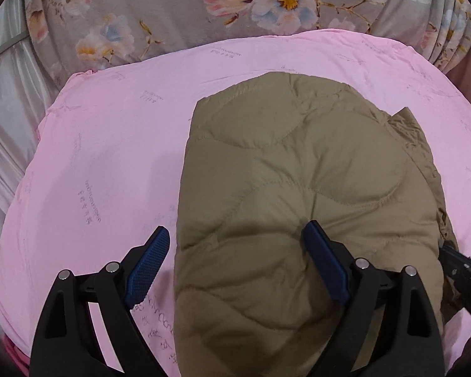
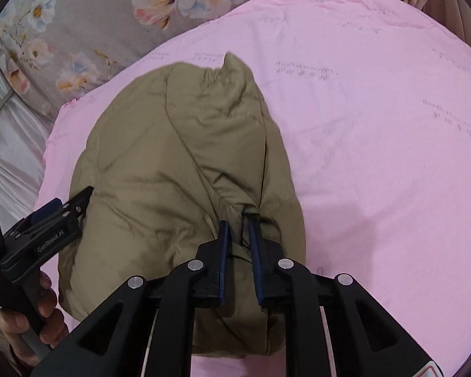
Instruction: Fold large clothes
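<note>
Between the 2 sets of tongs, on a pink sheet (image 1: 88, 163), lies the olive quilted jacket (image 1: 298, 172), already gathered into a thick, rounded bundle. By the look of it most of the folding is done: no sleeve trails loose, and the top face is fairly smooth on its left half. What seems left is tidying. The right half is rumpled, with a ridge of cloth running up from the right gripper (image 2: 239, 229) to a small peak at the far end, and a crumpled edge sticks out on that same side.

The left gripper (image 1: 235, 245) stands wide open, 1 blue pad off the bundle over bare sheet, the other resting on or just above the padding; it holds nothing. The right gripper's jaws sit narrowly apart with a fold of the jacket and a dark cord or seam between the pads. Whether they press on it I cannot tell.

Beyond the tongs, a grey floral cover (image 1: 160, 12) borders the sheet. Below both tongs the near end of the bundle is cut off. The layers underneath are hidden, so how neat the fold is inside stays unknown. A hand (image 2: 31, 314) gripping the left handle shows only partly.
</note>
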